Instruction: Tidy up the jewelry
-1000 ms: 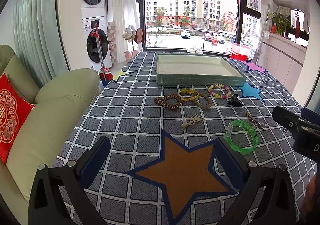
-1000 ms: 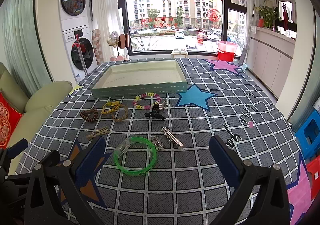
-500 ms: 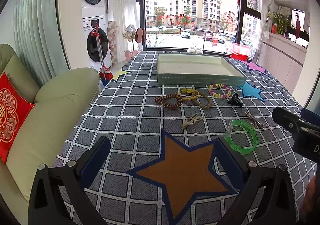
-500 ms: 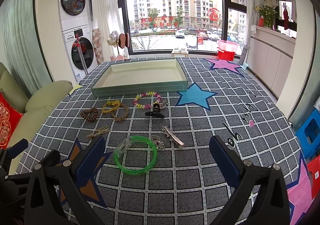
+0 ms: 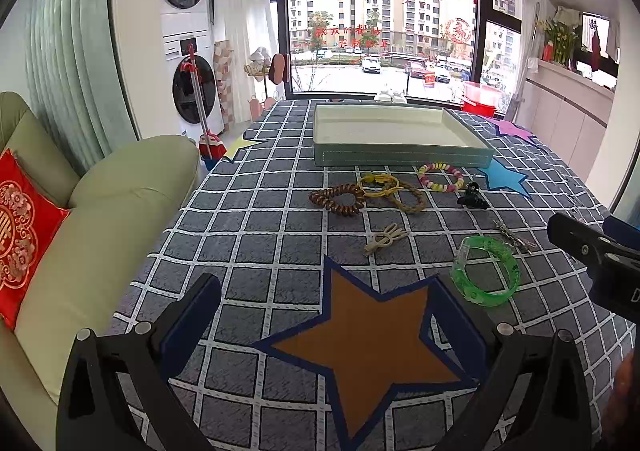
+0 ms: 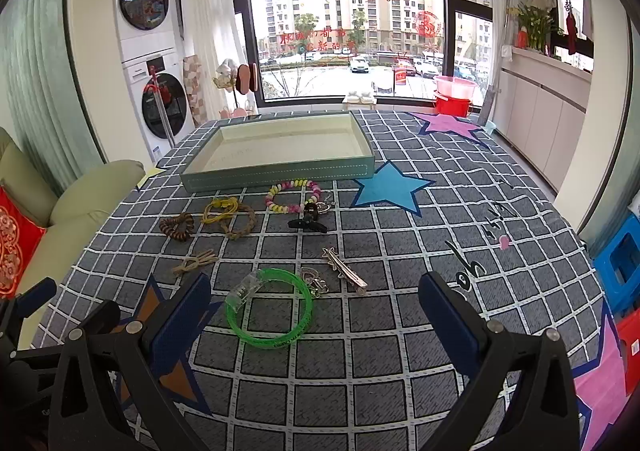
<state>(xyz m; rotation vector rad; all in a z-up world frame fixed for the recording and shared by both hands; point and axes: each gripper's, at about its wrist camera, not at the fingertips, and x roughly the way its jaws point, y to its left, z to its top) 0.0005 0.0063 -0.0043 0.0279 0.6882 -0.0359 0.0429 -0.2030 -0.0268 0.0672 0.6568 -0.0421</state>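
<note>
An empty teal tray (image 5: 400, 161) (image 6: 280, 175) stands at the far side of the checked tablecloth. In front of it lie a brown coil band (image 5: 338, 199) (image 6: 177, 227), a yellow and tan cord bracelet (image 5: 392, 189) (image 6: 230, 215), a pastel bead bracelet (image 5: 440, 175) (image 6: 294, 195), a black claw clip (image 5: 472, 199) (image 6: 307, 222), a beige bow clip (image 5: 385, 239) (image 6: 196, 261), a silver hair clip (image 6: 345, 271) and a green bangle (image 5: 486, 275) (image 6: 269, 311). My left gripper (image 5: 324, 315) is open over the orange star. My right gripper (image 6: 316, 311) is open around the bangle.
A green sofa (image 5: 100, 219) with a red cushion (image 5: 24, 227) stands left of the table. A silver keyring (image 6: 314, 282) lies beside the bangle. Blue and red stools (image 6: 622, 263) stand at the right. A blue star (image 6: 390, 189) marks the cloth near the tray.
</note>
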